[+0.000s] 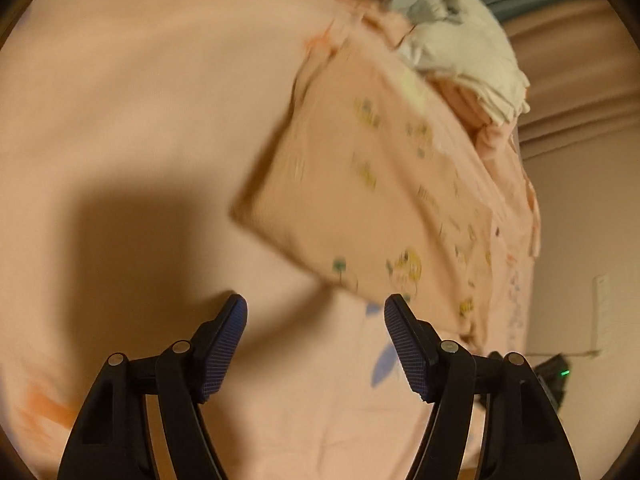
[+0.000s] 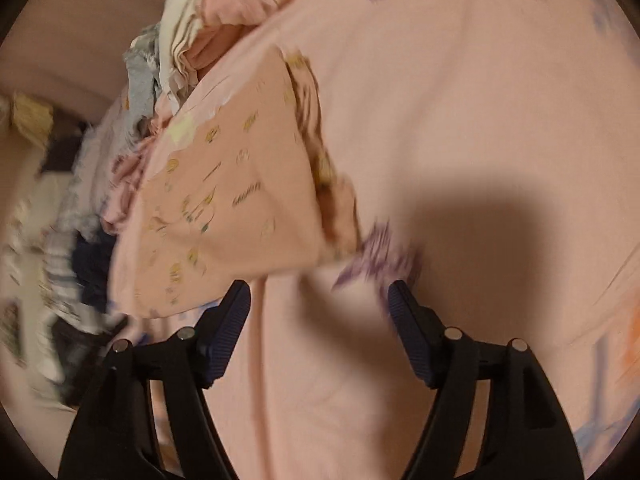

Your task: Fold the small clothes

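Note:
A small peach garment (image 1: 360, 184) printed with little yellow figures lies folded into a rough rectangle on the pink bedsheet (image 1: 140, 100). In the left wrist view it sits ahead and to the right of my left gripper (image 1: 316, 304), which is open with only sheet between its fingers. The right wrist view shows the same garment (image 2: 224, 184) ahead and to the left of my right gripper (image 2: 320, 288), also open and holding nothing; its left fingertip (image 2: 240, 292) is close to the garment's near edge. Both views are motion-blurred.
A heap of unfolded clothes, cream and grey-blue (image 1: 452, 40), lies behind the garment. In the right wrist view more clothes, striped and dark (image 2: 76, 248), are piled at the left. The bed edge and a pale wall (image 1: 580, 220) are at the right.

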